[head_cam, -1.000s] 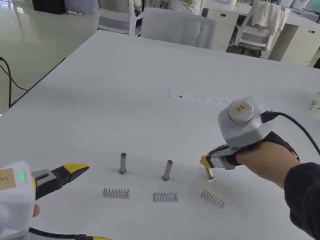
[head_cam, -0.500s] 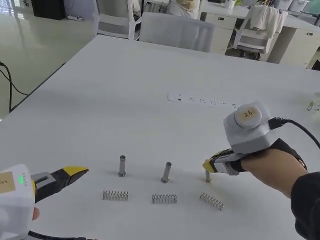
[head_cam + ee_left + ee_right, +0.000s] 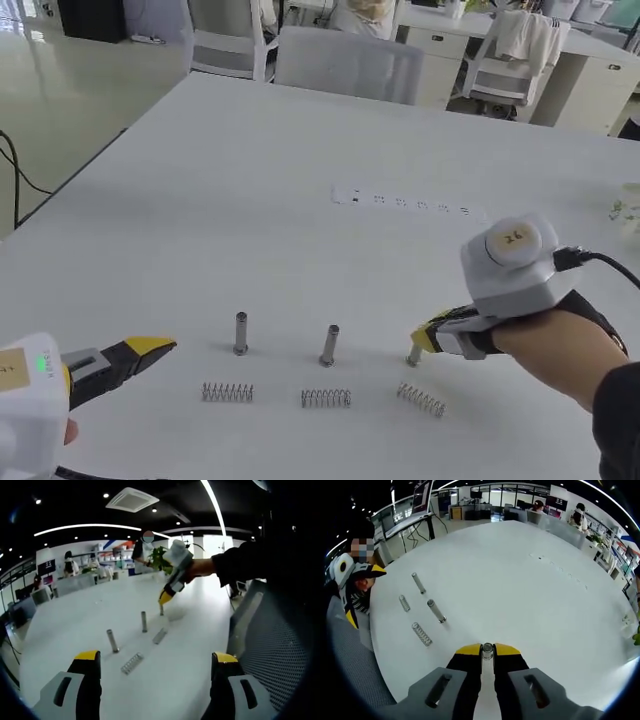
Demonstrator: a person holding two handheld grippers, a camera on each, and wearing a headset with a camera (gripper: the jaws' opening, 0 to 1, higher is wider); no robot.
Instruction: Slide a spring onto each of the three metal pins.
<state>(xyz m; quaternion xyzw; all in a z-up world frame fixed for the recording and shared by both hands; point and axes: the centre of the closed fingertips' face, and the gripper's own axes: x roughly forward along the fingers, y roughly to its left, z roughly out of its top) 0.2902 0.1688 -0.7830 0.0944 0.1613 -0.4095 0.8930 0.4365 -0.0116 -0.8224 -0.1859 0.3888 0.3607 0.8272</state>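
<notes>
Three short metal pins stand in a row on the white table: left pin (image 3: 240,333), middle pin (image 3: 329,344), right pin (image 3: 413,354). A spring lies in front of each: left spring (image 3: 227,393), middle spring (image 3: 327,398), right spring (image 3: 421,400). My right gripper (image 3: 425,340) is shut on the right pin (image 3: 487,651), whose top shows between the yellow tips. My left gripper (image 3: 157,657) is open and holds nothing, hovering to the left of the row (image 3: 150,348). Its own view takes in the pins (image 3: 144,622) and the right gripper (image 3: 167,596).
A white power strip (image 3: 405,201) lies on the table beyond the pins. Chairs (image 3: 345,62) stand at the far edge, with desks behind them. The table's left edge (image 3: 90,165) drops to the floor. A cable (image 3: 605,265) trails from the right gripper.
The head camera has tilted a little, so the whole scene sits slightly differently. The right gripper stays closed on the right pin, and the left gripper keeps its place.
</notes>
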